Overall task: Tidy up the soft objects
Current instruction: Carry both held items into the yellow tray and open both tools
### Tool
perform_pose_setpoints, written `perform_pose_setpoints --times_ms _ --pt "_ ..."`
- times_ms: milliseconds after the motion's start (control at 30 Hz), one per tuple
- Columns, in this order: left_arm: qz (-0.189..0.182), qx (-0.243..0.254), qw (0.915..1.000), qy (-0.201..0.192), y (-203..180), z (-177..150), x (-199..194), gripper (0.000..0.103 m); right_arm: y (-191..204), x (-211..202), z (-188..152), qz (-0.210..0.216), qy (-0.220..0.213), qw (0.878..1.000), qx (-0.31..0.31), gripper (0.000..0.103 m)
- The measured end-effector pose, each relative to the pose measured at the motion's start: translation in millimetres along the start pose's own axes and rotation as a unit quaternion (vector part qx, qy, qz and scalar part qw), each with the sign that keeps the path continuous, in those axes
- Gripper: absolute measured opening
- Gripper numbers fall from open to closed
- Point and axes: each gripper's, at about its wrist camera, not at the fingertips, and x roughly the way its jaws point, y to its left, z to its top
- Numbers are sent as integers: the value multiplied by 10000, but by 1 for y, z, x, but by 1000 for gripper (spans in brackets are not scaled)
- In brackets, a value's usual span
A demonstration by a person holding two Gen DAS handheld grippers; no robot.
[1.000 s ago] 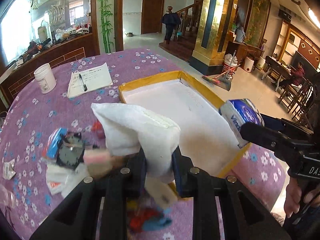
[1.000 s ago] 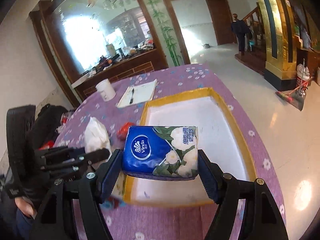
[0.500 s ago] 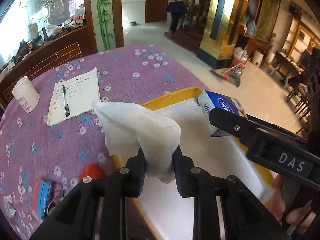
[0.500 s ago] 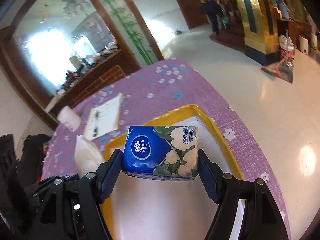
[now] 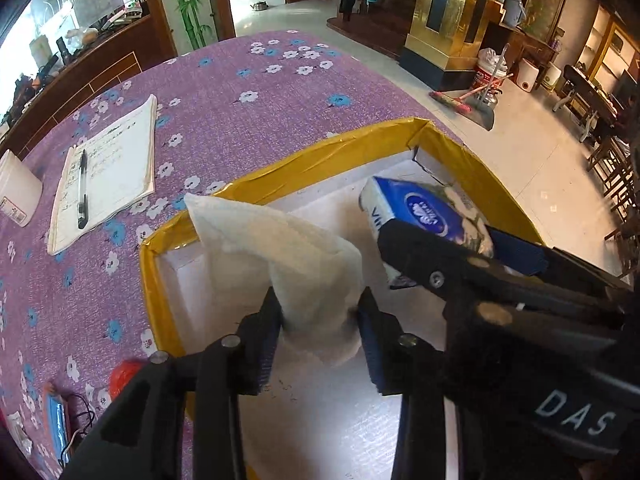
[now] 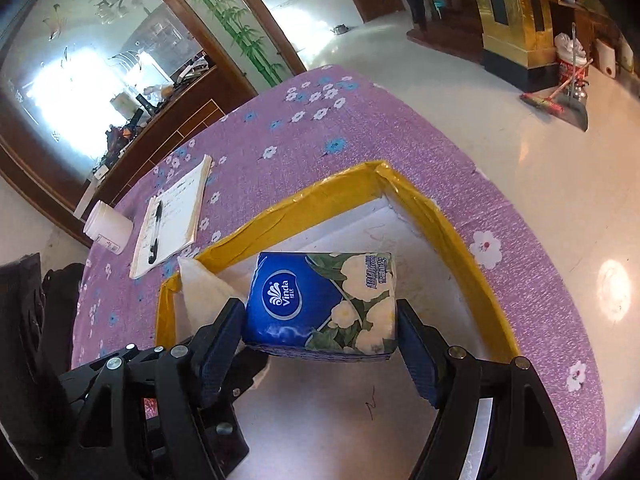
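My left gripper (image 5: 320, 312) is shut on a white soft cloth pack (image 5: 288, 252) and holds it above the left part of the yellow-rimmed white tray (image 5: 320, 156). My right gripper (image 6: 320, 336) is shut on a blue Vinda tissue pack (image 6: 320, 304) and holds it over the tray (image 6: 460, 240), right beside the left gripper. The tissue pack (image 5: 424, 212) and right gripper also show in the left wrist view; the white pack (image 6: 200, 284) shows in the right wrist view.
A notepad with a pen (image 5: 108, 168) and a white jar (image 5: 16, 188) lie on the purple flowered tablecloth (image 5: 240, 80) beyond the tray. A red object (image 5: 124, 376) and a blue item with cables (image 5: 56, 420) lie left of the tray. The table edge drops to the floor on the right.
Both grippers have moved forward over the tray with their packs and come lower and closer together. Neither has let go.
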Motion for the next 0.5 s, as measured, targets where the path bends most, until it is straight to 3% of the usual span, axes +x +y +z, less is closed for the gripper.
perform_pose_setpoints --times_ms 33,200,500 --pt "34 10 10000 -16 -1 0 -1 53 -2 2 0 27 42 10000 20 79" --pt "108 -77 9999 -96 3 -1 -6 61 -5 -6 0 107 -50 9999 29 82" --pt "-15 -402 9986 -335 5 -14 -46 63 -9 -30 1 292 -366 9988 113 88"
